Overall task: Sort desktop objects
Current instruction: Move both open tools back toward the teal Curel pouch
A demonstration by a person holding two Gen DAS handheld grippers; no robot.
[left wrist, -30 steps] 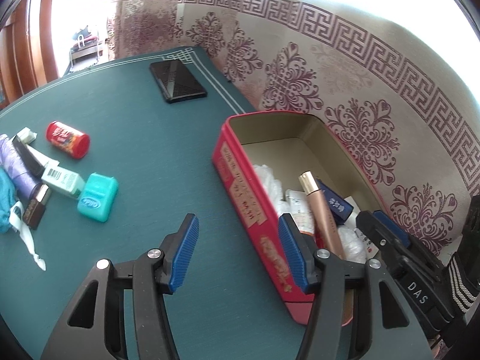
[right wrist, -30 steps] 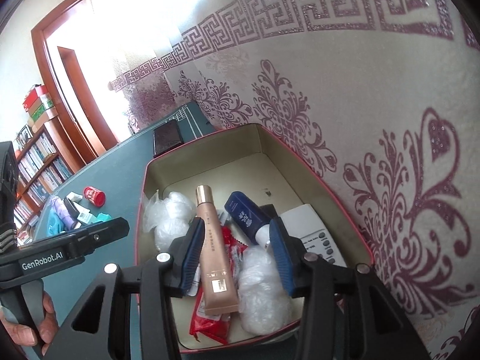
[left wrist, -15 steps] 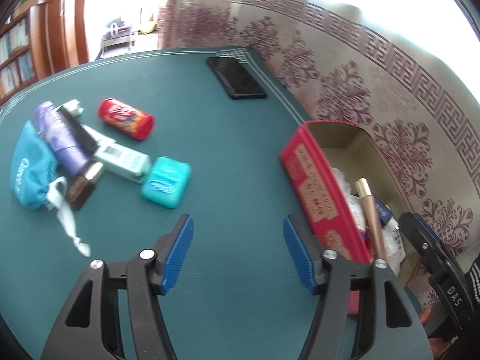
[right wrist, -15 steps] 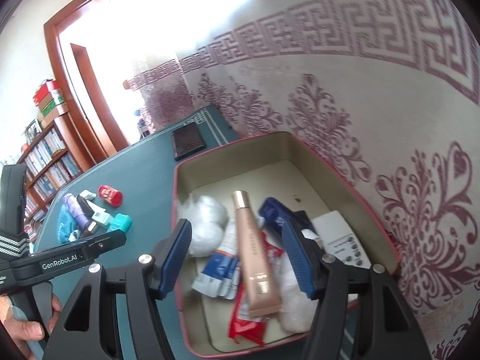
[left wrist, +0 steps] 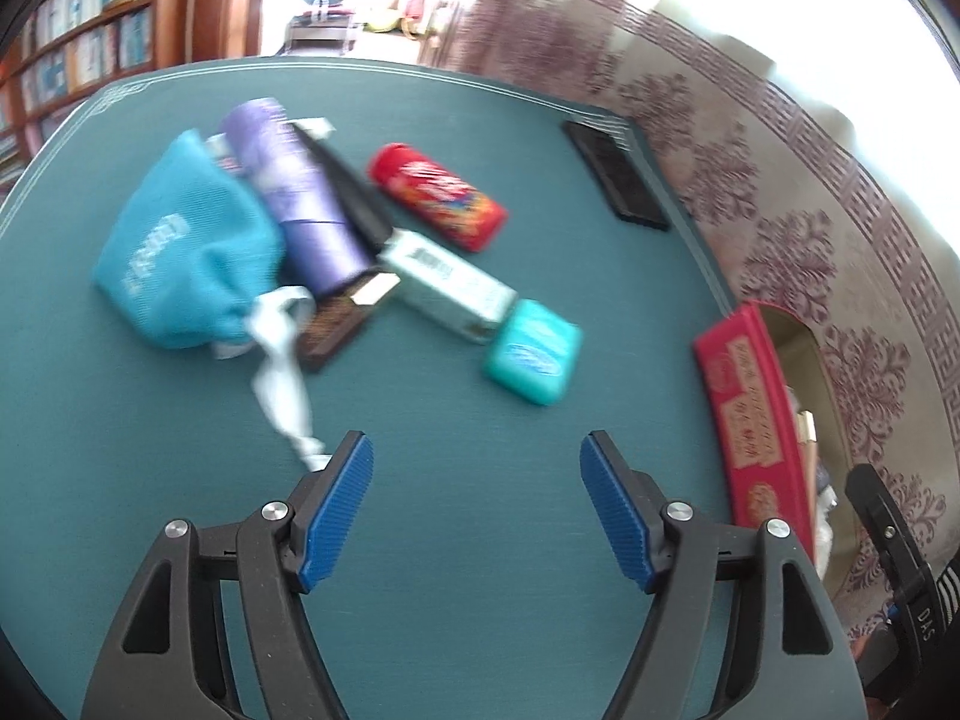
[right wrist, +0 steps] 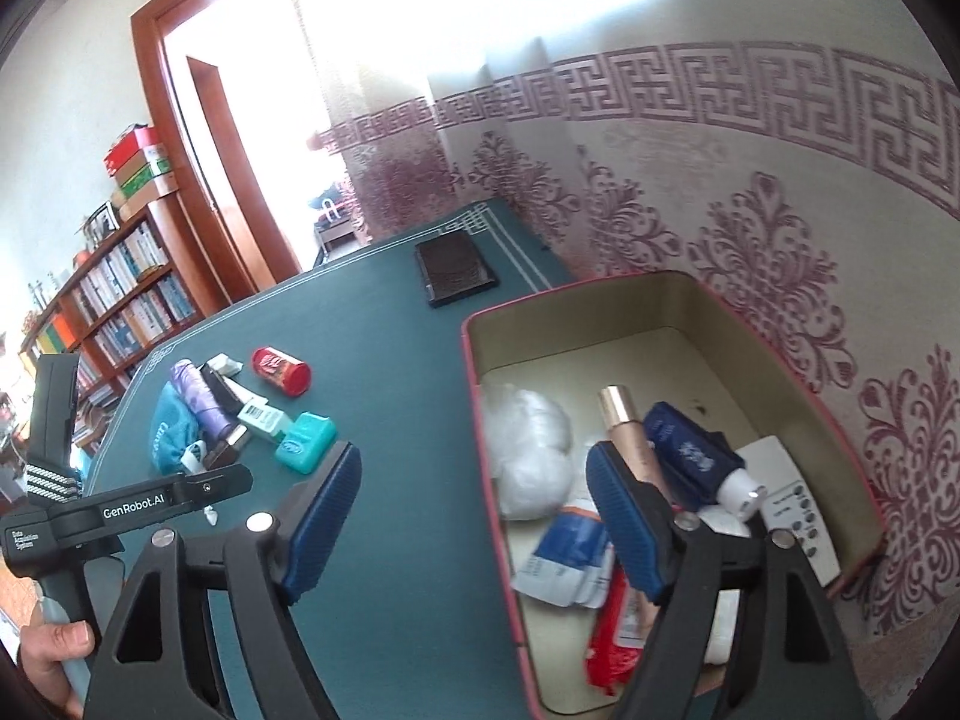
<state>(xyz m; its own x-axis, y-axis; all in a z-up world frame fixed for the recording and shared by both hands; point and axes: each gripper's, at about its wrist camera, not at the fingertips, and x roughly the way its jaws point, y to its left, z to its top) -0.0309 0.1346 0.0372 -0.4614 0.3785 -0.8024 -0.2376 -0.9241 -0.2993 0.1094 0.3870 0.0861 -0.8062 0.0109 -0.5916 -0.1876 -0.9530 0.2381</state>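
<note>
Left gripper [left wrist: 477, 504] is spread wide with nothing between the blue pads, just bare green table [left wrist: 480, 600] under it. Its jaws have just been opening. Right gripper [right wrist: 474, 516] is the same deal, jaws just been opening, wide apart, gripping nothing. It's straddling the near-left wall of the red tin [right wrist: 480, 372], so one finger hangs over the table and the other over the tin's contents.

The tin is red outside with gold print, cream inside, and sits at the table's right edge against the patterned curtain [right wrist: 750, 240]. Inside it, nearest: a red packet [right wrist: 612, 648] and a blue-and-white sachet [right wrist: 564, 552]. Then a rose-gold tube [right wrist: 630, 426], a navy bottle [right wrist: 690, 456] with a white cap, a white remote [right wrist: 798, 516] by the right wall and a crumpled clear bag [right wrist: 528, 450] on the left.

The unsorted pile is out on the table, well apart from the tin. Closest to the left gripper is a white ribbon [left wrist: 282, 384], trailing from a teal pouch [left wrist: 186, 252]. Next a teal case [left wrist: 534, 351] touching the end of a pale green box [left wrist: 450, 285], and a small brown box [left wrist: 336, 324]. Beyond those a purple cylinder [left wrist: 300, 204], a black tube [left wrist: 354, 198] and a red can [left wrist: 438, 195] on its side. Farthest, a black wallet [left wrist: 615, 177] near the far corner.

The view's a bit motion-blurred.
</note>
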